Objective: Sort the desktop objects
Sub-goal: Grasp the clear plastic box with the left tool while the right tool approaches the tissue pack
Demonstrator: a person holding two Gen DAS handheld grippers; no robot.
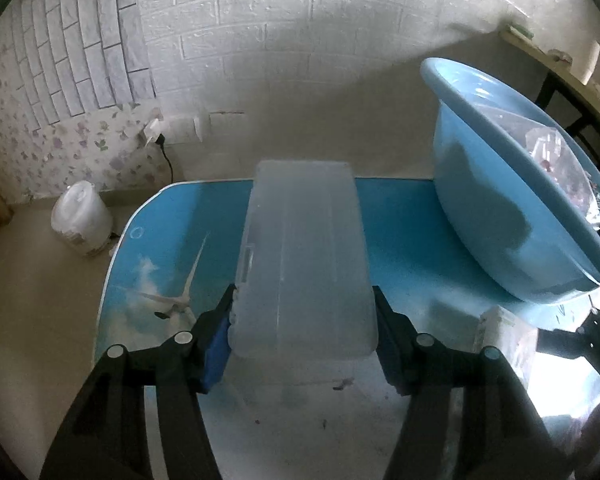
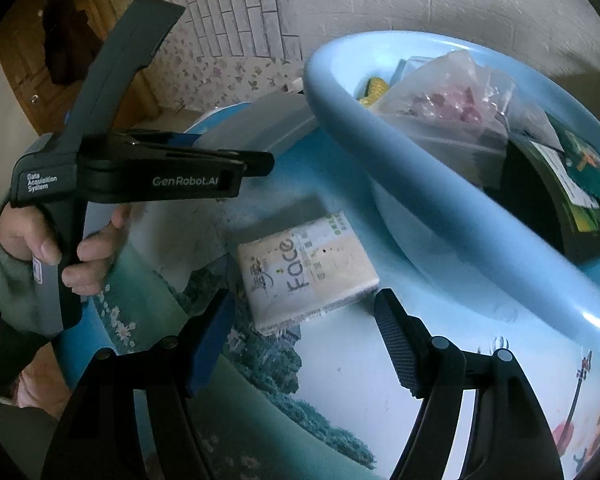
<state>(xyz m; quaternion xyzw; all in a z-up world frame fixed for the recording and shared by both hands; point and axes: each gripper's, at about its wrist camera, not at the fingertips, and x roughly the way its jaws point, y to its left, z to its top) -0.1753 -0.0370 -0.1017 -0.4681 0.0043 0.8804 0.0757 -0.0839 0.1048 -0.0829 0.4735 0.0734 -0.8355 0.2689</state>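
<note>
Between the left gripper's [image 1: 304, 312] pads sits a frosted box [image 1: 304, 256], both pads pressed on its sides, lifted at the near end. Right of it stands a blue basin [image 1: 500, 200]. Ahead of the right gripper [image 2: 304, 312], half open and empty, lies a tissue pack [image 2: 308, 268].

The right claw [image 2: 305, 334] hangs open over a tissue pack [image 2: 306, 266] beside the blue basin [image 2: 420, 168].

Frosted translucent box [image 1: 304, 256], pale blue basin [image 1: 496, 220], blue scenic-print table [image 1: 404, 216], white brick-pattern wall [image 1: 300, 40]
</note>
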